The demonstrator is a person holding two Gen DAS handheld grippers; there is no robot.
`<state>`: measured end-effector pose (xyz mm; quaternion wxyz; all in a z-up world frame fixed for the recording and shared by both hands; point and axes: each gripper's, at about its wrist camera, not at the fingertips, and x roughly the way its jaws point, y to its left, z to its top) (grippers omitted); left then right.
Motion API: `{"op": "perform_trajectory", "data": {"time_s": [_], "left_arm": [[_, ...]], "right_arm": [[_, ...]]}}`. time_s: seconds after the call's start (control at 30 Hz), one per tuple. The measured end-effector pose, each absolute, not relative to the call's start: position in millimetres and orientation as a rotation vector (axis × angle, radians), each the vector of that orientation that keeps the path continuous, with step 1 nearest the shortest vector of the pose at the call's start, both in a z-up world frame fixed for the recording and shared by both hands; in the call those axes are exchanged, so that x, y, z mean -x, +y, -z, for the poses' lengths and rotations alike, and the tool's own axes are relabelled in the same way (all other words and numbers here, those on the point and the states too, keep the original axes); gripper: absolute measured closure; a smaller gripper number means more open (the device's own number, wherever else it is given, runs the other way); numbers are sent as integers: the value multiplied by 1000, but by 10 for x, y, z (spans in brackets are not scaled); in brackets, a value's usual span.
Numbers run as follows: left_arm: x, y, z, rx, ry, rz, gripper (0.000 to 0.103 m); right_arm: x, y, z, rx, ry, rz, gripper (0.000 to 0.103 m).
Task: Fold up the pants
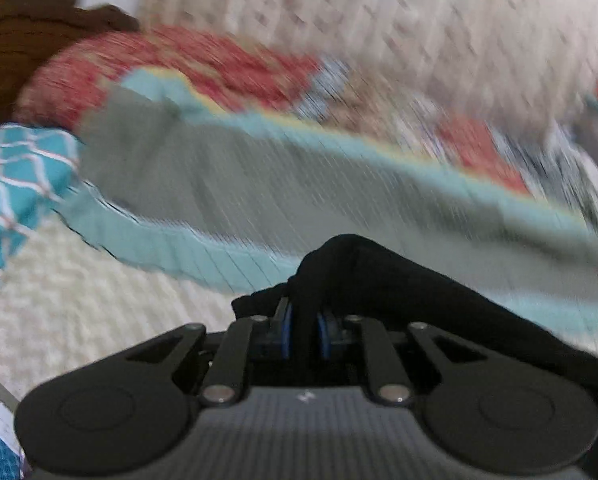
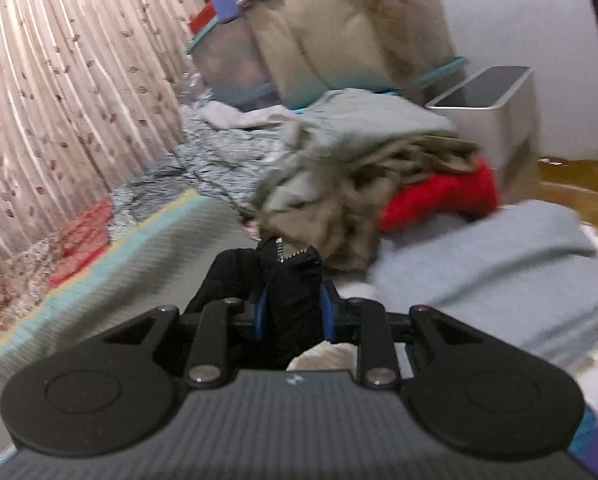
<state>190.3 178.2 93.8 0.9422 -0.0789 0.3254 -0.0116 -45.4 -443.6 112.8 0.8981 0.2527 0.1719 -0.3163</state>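
The black pants [image 1: 379, 276] are bunched between the blue pads of my left gripper [image 1: 305, 332], which is shut on the cloth; the fabric trails off to the right over a grey and teal bedspread [image 1: 259, 184]. In the right wrist view my right gripper [image 2: 293, 312] is shut on a thicker fold of the same black pants [image 2: 287, 284], where a silver zipper shows at the top. Both grippers hold the cloth lifted off the bed.
A red patterned pillow [image 1: 187, 64] and a teal patterned cloth [image 1: 15, 176] lie at the left. A heap of grey, brown and red clothes [image 2: 363, 168], a folded grey-blue stack [image 2: 519, 256], a grey bin [image 2: 495, 116], bagged bedding [image 2: 339, 28] and a curtain [image 2: 59, 80] surround the bed.
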Motion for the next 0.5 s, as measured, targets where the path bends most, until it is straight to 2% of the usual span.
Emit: {"op": "perform_trajectory", "data": {"time_s": [0.1,0.27,0.37,0.5], "left_arm": [[-2121,1985,-889,215,664,-57,91],[-2370,2258,-494,367,772,-135,91],[-2228,2340,-402,403,765,-128,91],[-1902,2440,-478,447,683,-74,91]], "right_arm": [[-71,-4505,-1079,-585,444,598,73],[-899,-4584,-915,-720,564,562,73],[-946,-4534,-966,-750,546,542,73],[-567,-4571,-1025,-733,507,534,72]]}}
